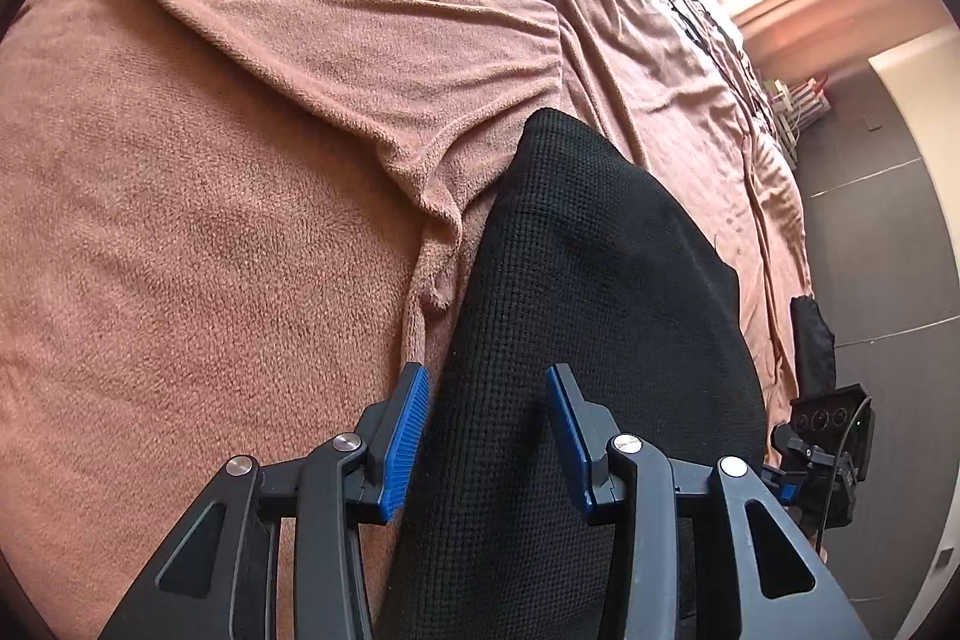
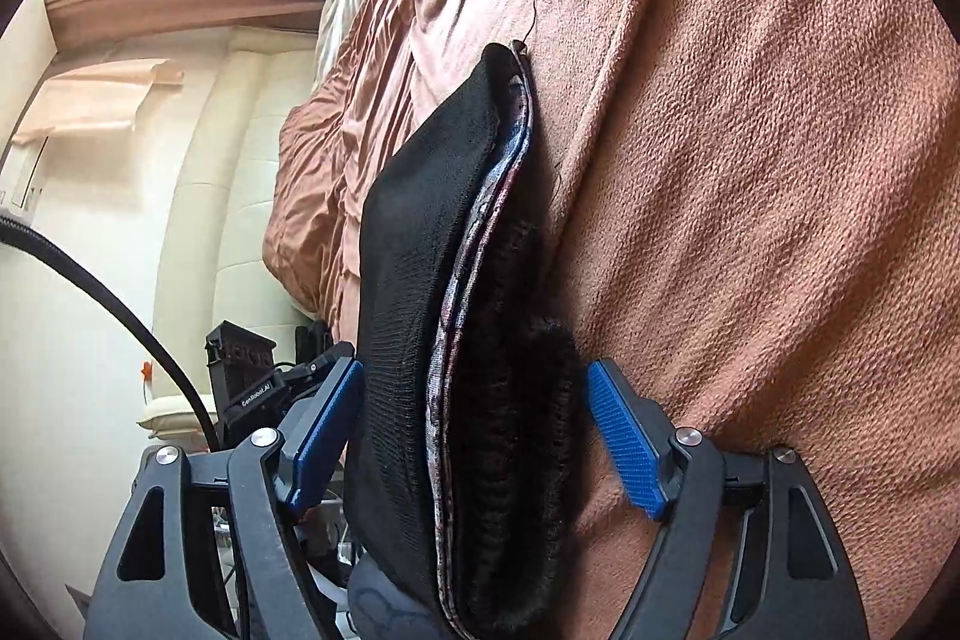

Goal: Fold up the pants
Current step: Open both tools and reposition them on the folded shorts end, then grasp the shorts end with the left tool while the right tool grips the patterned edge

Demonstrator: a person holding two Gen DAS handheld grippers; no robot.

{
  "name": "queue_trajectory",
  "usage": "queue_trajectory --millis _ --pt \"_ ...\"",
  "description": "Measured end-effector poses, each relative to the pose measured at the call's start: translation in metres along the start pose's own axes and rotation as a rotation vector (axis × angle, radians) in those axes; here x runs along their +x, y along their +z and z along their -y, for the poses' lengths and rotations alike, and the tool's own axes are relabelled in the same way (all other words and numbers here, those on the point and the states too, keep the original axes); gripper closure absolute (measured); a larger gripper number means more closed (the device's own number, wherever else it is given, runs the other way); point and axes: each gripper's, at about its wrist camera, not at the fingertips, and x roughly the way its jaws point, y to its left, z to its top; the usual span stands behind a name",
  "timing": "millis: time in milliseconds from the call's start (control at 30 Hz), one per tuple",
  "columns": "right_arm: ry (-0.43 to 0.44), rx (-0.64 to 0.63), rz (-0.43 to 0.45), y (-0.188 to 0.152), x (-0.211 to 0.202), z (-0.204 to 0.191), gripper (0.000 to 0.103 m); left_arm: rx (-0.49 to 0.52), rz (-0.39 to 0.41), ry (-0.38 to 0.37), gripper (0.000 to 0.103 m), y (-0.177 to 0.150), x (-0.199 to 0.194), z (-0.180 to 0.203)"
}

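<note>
The black knit pants (image 1: 576, 316) lie folded on the brown blanket-covered bed (image 1: 180, 250). In the left wrist view my left gripper (image 1: 487, 436) is open, its blue pads (image 1: 408, 436) straddling the near part of the pants without pinching them. In the right wrist view the pants (image 2: 420, 280) show stacked layers with a patterned lining edge (image 2: 474, 244). My right gripper (image 2: 474, 436) is open, one pad on each side of the stack's edge, pads apart from the fabric.
A rumpled brown towel (image 1: 360, 10) lies on the bed beyond the pants. The bed edge and dark floor (image 1: 870, 220) are at the right. The other gripper (image 1: 828, 454) shows by the bed edge. A cream wall (image 2: 90, 310) and a black cable (image 2: 120, 304) are left.
</note>
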Motion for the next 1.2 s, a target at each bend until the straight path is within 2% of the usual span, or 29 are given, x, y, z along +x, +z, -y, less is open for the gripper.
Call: queue_trajectory --millis 233,267,333,367,433,500,667,733,800,1200 --pt "-0.019 -0.023 -0.008 0.0 0.007 -0.016 0.028 0.0 -0.019 0.005 0.06 0.009 0.012 -0.005" --pt "-0.033 -0.041 -0.004 -0.001 0.007 -0.019 0.032 -0.001 -0.02 0.001 0.06 0.01 0.013 -0.005" --pt "-0.054 -0.07 0.002 -0.001 0.008 -0.024 0.057 0.002 -0.024 -0.007 0.06 0.011 0.014 -0.004" --pt "-0.058 -0.071 0.0 -0.002 0.008 -0.024 0.059 0.007 -0.027 -0.01 0.06 0.012 0.015 -0.004" --pt "-0.053 -0.067 0.016 -0.004 0.004 -0.025 0.07 0.018 -0.032 -0.019 0.06 0.013 0.015 -0.002" --pt "-0.042 -0.08 0.04 -0.007 -0.003 -0.027 0.073 0.031 -0.037 -0.035 0.06 0.014 0.016 -0.001" --pt "-0.048 -0.07 0.034 -0.014 -0.009 -0.024 0.07 0.05 -0.045 -0.054 0.06 0.019 0.021 0.002" --pt "-0.048 -0.051 0.023 -0.011 -0.006 -0.022 0.062 0.051 -0.049 -0.059 0.06 0.021 0.024 0.002" --pt "-0.044 -0.036 0.007 -0.01 -0.003 -0.019 0.058 0.051 -0.056 -0.066 0.06 0.024 0.027 0.002" --pt "-0.001 0.011 -0.025 0.0 0.01 -0.011 0.056 0.074 -0.071 -0.15 0.059 0.036 0.039 -0.002"
